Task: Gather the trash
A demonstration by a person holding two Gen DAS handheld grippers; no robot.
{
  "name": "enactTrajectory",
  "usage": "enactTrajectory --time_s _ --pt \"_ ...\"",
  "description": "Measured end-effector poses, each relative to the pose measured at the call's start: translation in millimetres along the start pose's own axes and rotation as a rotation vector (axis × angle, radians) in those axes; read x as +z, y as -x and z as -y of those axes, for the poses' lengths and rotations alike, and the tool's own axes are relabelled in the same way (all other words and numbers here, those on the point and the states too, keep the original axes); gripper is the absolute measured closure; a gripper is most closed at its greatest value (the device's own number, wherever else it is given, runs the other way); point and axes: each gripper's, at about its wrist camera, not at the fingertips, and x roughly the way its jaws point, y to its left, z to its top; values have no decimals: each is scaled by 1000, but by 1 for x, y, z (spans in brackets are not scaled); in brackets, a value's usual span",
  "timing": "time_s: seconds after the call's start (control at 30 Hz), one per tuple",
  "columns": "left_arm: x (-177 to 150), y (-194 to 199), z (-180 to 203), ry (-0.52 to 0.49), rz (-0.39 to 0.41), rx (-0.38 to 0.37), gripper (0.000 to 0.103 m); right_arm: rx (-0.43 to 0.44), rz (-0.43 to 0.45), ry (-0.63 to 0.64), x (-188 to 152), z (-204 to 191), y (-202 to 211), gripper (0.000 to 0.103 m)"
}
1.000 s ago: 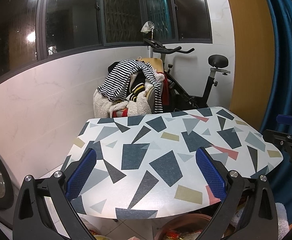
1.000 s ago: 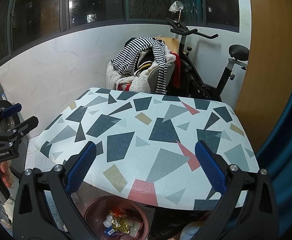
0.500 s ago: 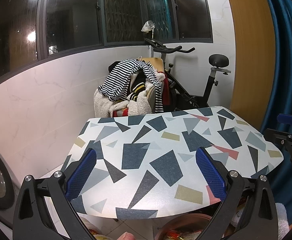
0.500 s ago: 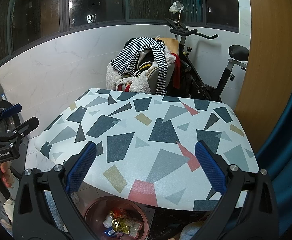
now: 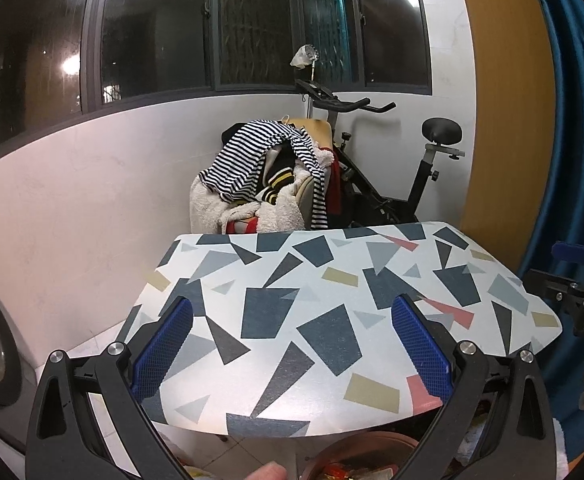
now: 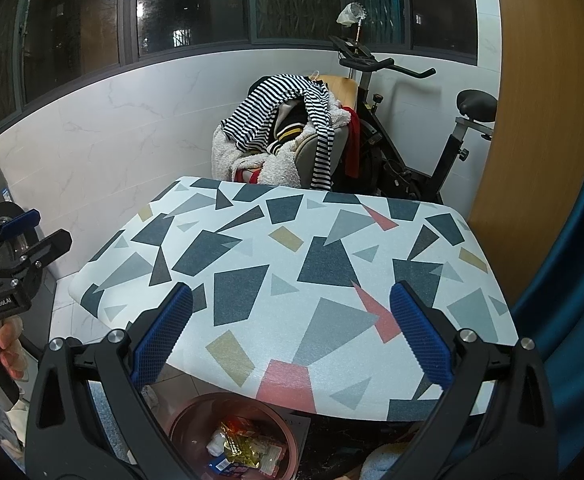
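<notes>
Looks basically done: the white tabletop with grey, pink and tan geometric shapes (image 6: pixel 292 264) has no trash on it, and wrappers sit in the round pink plastic bin (image 6: pixel 228 436) at 6 o'clock. Left gripper (image 5: pixel 292 344) and right gripper (image 6: pixel 290 340) both spread wide, holding nothing.
</notes>
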Motion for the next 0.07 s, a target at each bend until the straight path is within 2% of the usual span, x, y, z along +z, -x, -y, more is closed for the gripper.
enactTrajectory --time_s 0.07 --pt "0 1 0 -8 -2 0 6 0 -1 0 0 0 0 6"
